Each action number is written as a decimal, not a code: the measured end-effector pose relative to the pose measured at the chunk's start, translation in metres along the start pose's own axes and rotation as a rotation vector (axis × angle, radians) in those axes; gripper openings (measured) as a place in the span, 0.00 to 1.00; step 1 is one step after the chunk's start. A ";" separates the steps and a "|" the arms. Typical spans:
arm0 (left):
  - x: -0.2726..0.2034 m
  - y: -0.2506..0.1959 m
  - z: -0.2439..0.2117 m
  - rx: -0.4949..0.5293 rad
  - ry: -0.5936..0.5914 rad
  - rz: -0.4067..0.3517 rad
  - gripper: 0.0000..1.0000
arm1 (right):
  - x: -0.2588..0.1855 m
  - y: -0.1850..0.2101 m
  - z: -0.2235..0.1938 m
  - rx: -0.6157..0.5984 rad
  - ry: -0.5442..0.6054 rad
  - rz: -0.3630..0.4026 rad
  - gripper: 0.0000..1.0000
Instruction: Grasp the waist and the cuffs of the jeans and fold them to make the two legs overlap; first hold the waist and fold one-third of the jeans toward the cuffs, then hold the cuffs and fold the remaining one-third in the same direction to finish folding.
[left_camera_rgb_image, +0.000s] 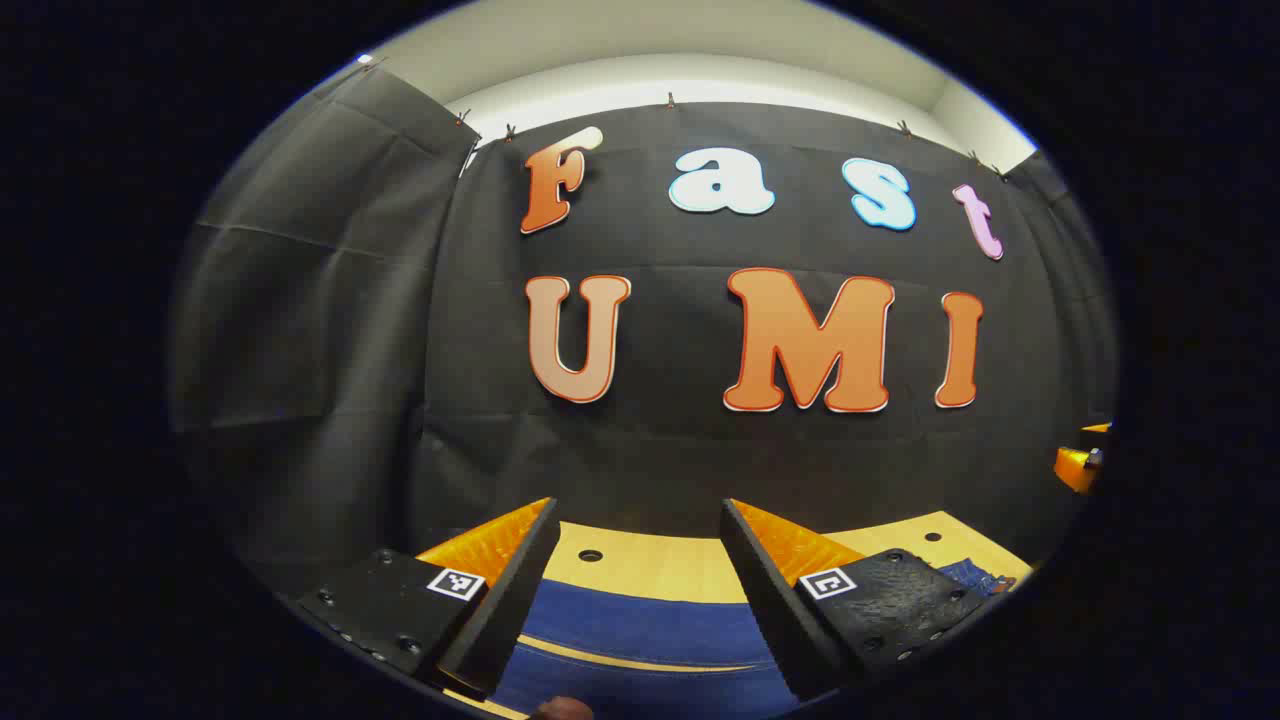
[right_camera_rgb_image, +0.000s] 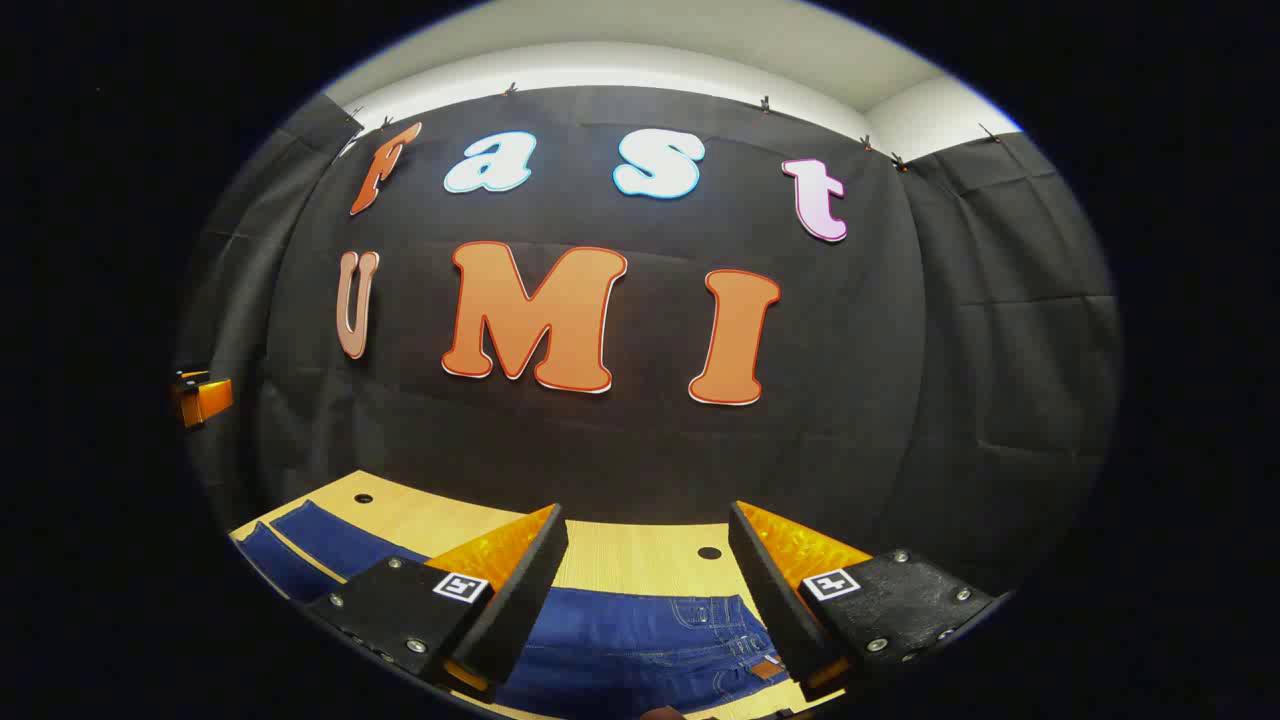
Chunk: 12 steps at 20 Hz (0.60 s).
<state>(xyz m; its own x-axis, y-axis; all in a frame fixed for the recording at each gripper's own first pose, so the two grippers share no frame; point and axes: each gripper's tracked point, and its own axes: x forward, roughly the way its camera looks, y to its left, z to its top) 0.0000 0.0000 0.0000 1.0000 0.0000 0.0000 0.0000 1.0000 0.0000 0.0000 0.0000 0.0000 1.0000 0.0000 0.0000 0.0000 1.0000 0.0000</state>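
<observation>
The blue denim jeans lie flat on the pale wooden table, spread lengthwise along it, short of its far edge. In the right gripper view the waist end, with stitched pocket and a small leather patch, sits between the fingers of the right tool, while a leg runs off toward the table's left side. In the left gripper view the jeans show a plain stretch of leg with a light seam, lying below the left tool.

Both tools stand with their jaws wide apart, gripping nothing, raised above the cloth and aimed at the booth wall rather than down at the fabric. That pose suggests the fold has not yet begun: each tool is lined up over its own end of the garment, the right one over the waist and the left one probably nearer the cuffs, ready to drop and pinch.

Holes are drilled in the table near its far edge.
</observation>
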 end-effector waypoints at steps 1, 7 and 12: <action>0.002 -0.001 0.000 0.018 -0.016 0.021 0.98 | 0.003 0.001 -0.004 -0.004 0.004 0.012 0.98; 0.013 -0.019 0.018 0.112 -0.110 0.023 0.98 | 0.013 -0.020 -0.025 -0.024 0.043 -0.034 0.98; 0.041 -0.003 0.036 0.163 -0.164 0.004 1.00 | 0.018 -0.033 -0.032 -0.015 0.071 -0.135 0.98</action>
<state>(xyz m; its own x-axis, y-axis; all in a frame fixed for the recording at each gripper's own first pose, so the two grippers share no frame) 0.0410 -0.0030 0.0364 0.9867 -0.0092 0.1625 -0.0174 0.9867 0.1616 0.0182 -0.0335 -0.0319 0.9884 -0.1351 -0.0700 0.1340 0.9908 -0.0196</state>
